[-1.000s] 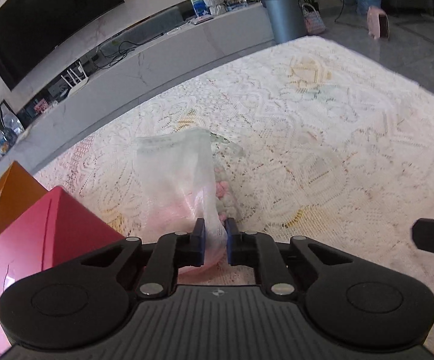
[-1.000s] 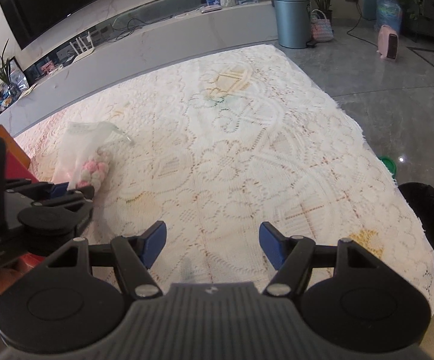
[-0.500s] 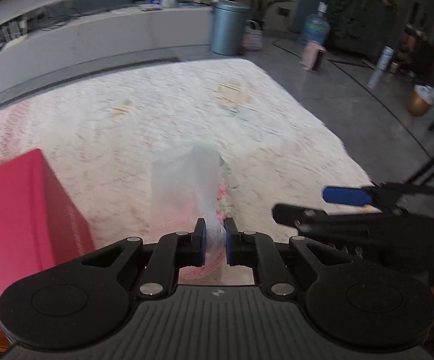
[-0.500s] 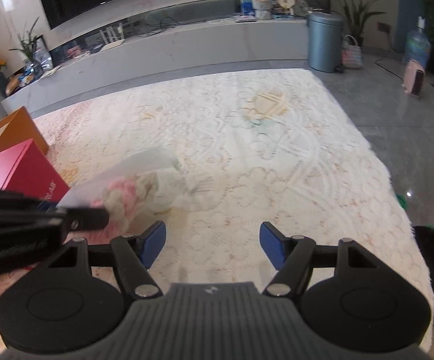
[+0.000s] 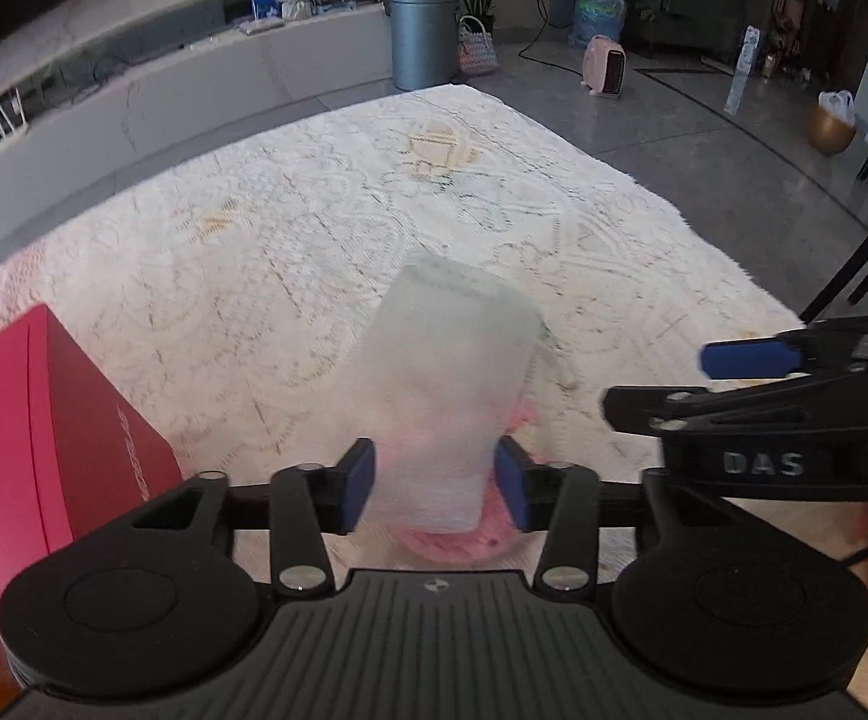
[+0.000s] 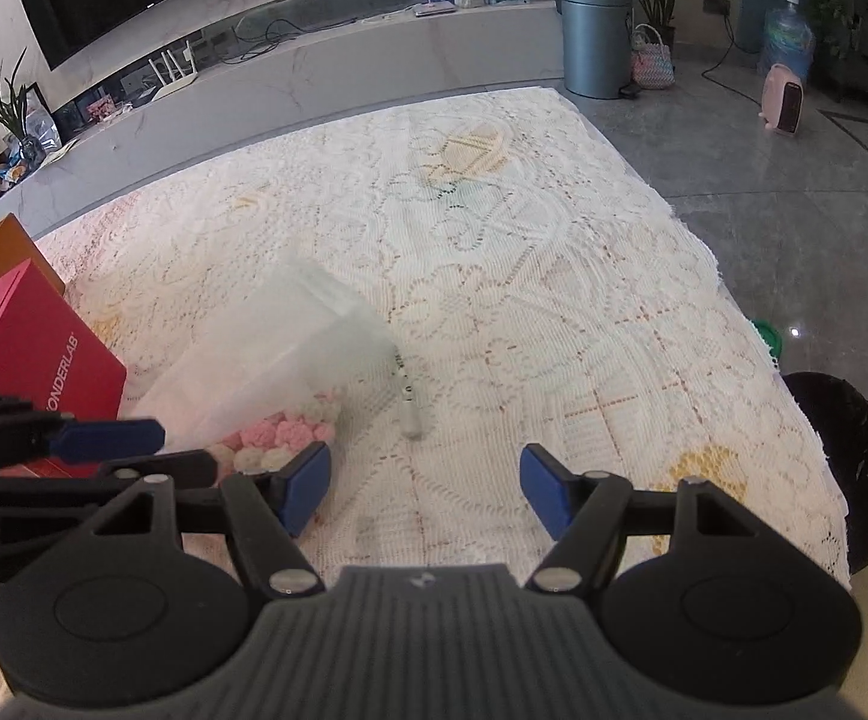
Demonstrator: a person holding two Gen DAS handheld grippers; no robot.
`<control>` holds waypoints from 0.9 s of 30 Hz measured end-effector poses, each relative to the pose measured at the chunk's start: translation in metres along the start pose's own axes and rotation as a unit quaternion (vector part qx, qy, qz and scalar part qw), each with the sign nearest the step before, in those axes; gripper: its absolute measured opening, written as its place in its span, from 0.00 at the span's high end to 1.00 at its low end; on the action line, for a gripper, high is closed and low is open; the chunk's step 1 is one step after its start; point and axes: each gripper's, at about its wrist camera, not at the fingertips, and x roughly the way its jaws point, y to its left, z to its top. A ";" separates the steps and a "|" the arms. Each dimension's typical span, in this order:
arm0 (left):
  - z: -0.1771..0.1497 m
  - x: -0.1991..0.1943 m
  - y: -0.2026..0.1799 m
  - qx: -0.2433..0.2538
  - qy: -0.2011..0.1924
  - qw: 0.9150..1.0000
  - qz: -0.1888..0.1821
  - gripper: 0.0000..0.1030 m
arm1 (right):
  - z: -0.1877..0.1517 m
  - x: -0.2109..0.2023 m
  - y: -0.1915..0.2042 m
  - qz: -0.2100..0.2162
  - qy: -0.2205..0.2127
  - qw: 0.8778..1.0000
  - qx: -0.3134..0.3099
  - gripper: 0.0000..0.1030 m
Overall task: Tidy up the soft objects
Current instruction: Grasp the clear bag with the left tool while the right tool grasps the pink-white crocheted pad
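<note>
The left gripper (image 5: pixel 434 489) is opening: its blue pads stand a little clear of the translucent pouch (image 5: pixel 451 396) that sits between them, so the grip looks to be letting go. The pouch, with pink and white pompoms (image 6: pixel 281 435) bunched at its lower end, lies on the lace tablecloth (image 6: pixel 553 312) near the table's left edge, just beside the red box (image 6: pixel 26 354). The right gripper (image 6: pixel 425 483) hangs spread wide and empty just to the pouch's right, over bare lace. To release well, I would let the left pads part fully before lifting away, so the thin film does not cling and drag; then the right gripper could take the pouch's loose upper end, well clear of the pompoms.
</note>
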 end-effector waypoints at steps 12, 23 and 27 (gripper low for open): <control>0.008 0.021 0.016 -0.015 0.006 1.000 -0.015 0.80 | -0.002 0.002 -0.002 0.012 0.006 1.000 0.003 0.33; 0.028 -0.029 0.042 -0.060 -0.063 0.996 0.024 0.98 | 0.009 0.013 0.044 0.069 0.019 0.996 -0.055 0.10; 0.037 -0.044 0.058 -0.074 -0.084 0.993 0.038 0.98 | 0.010 0.035 0.066 0.058 0.046 0.993 -0.092 0.09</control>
